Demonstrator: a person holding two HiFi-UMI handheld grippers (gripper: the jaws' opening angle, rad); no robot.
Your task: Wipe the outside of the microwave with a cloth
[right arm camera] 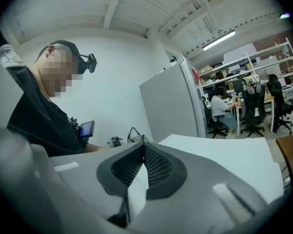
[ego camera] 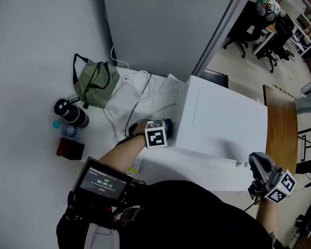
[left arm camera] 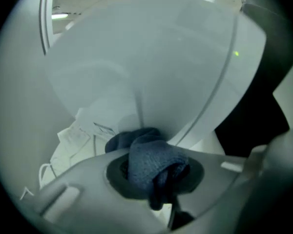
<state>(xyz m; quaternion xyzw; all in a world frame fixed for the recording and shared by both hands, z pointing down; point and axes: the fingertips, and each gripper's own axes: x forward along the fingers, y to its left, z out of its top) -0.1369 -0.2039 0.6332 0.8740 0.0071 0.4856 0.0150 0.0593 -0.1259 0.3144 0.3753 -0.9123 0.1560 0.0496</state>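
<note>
A dark blue cloth (left arm camera: 151, 155) fills the left claw (left arm camera: 156, 174), whose jaws are clamped on the bunched cloth. Its free end pokes forward onto the white microwave (left arm camera: 151, 67). The microwave's left side wall lies straight ahead of this claw, and the cloth looks to be touching it low down, near the tabletop (ego camera: 160, 167). That wall rises well above the cloth, so I judge the wipe must travel up and along it. The right claw (right arm camera: 144, 150) has its jaws together on nothing. In the head view it sits at the microwave's opposite near corner, well apart from the cloth. Papers (ego camera: 122, 105) lie just beside the left claw.
</note>
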